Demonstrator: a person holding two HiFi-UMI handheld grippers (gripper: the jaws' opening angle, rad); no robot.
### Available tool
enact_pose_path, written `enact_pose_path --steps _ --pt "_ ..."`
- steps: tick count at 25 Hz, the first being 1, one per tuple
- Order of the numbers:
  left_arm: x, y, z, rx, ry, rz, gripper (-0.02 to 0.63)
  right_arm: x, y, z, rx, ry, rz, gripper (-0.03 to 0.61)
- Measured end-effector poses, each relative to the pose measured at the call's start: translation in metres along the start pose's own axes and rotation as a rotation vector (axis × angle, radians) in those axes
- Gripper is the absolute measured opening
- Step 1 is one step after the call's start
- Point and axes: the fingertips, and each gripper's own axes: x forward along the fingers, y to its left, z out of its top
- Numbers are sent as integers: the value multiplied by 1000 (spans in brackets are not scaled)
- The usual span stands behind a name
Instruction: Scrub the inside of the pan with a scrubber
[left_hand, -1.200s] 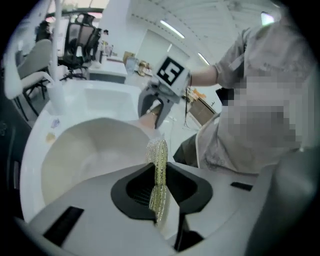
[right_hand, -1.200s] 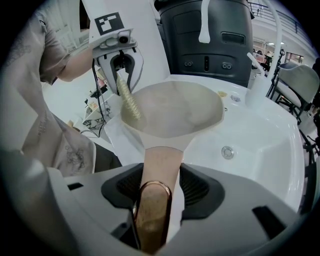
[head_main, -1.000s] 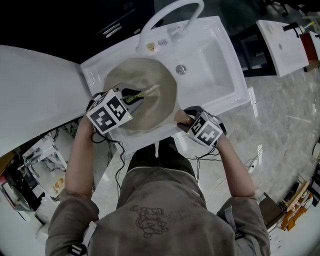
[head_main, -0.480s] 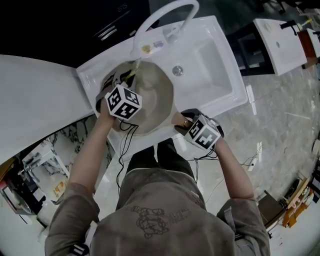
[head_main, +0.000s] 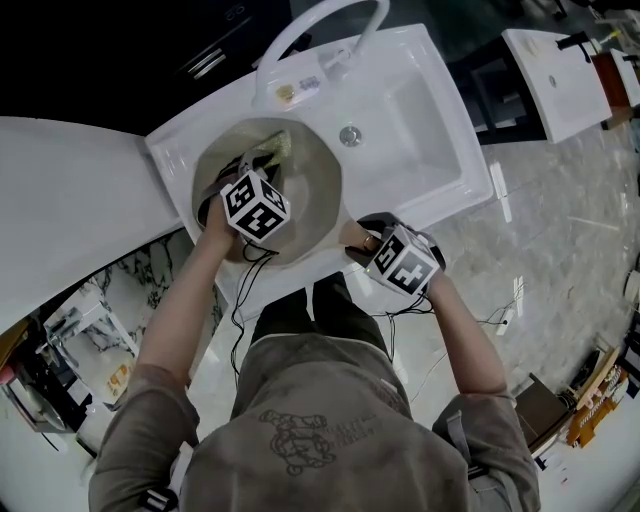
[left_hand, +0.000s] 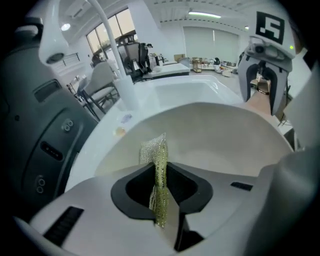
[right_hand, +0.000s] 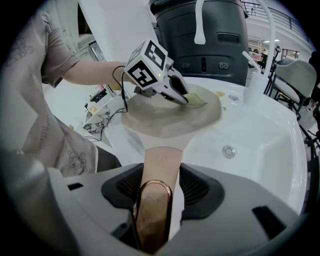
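Observation:
A beige pan sits in the left part of the white sink. Its wooden handle with a copper end loop lies between the jaws of my right gripper, which is shut on it at the sink's near edge. My left gripper reaches steeply down into the pan and is shut on a thin yellow-green scrubber. The scrubber's free end meets the pan's inner wall on the far side. In the right gripper view the left gripper and scrubber are over the pan's far half.
A curved white faucet arches over the sink's back edge, above the pan's far rim. The drain lies just right of the pan. A white counter runs off to the left. Cables hang from both grippers.
My left gripper has swung from the pan's middle toward its far rim and dropped lower, carrying the scrubber. The right gripper and the handle have stayed put.

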Motion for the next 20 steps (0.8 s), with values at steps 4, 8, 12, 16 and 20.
enact_pose_path --steps 4,8,12,16,20 --pt "9 -28 -15 6 51 -88 75 0 0 0 -3 0 -3 222" --pt "9 -51 -27 24 94 -170 75 1 0 -4 -5 12 2 222" --pt "-1 -68 -31 18 125 -320 75 2 -1 -6 -7 16 1 222" --pt "-16 -88 -28 88 159 -464 75 1 -2 -4 -14 7 -9 222" --pt "-34 -118 -29 170 170 -601 75 1 -1 -5 -12 17 -9 222"
